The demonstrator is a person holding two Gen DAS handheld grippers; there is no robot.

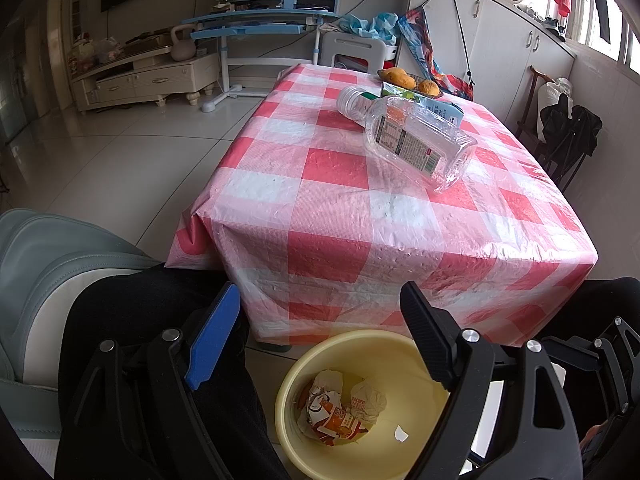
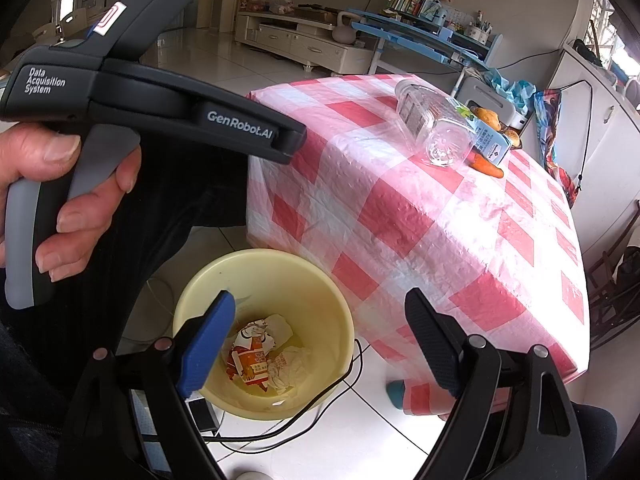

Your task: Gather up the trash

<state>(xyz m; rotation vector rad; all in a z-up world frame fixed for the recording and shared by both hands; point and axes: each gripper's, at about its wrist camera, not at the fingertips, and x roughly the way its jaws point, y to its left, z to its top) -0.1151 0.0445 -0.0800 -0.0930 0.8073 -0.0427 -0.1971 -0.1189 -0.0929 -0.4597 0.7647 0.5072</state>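
below the table edge: a yellow bin sat on the tiled floor at about 6 o'clock from the table, between the seated person's dark-trousered knees.
bin contents: crumpled white paper and a torn orange-and-white wrapper already lay at the bottom, with a small white scrap beside them.
remaining trash: an empty clear plastic bottle lay on its side on the red-and-white checked tablecloth, cap end toward 11 o'clock, toward the far half of the table.
behind the bottle: a pale blue carton touched or nearly touched it at 1 o'clock, with a carrot and some oranges near; those looked like food, not rubbish, though i could not be sure of the carton.
left gripper: jaws stood wide apart, nothing between them, hovering over the bin and pointing down past the table's near edge.
right gripper: likewise spread wide and empty, over the bin's rim; the hand on the left tool's grey handle showed at 9 o'clock in its view.
step in hand: as i judged it, a pause between pieces, the paper done and the bottle not yet fetched.
next move: one gripper would need to reach up and across to the bottle, close across its body or neck, since the smooth wall may slip or roll, then carry it back over the bin.
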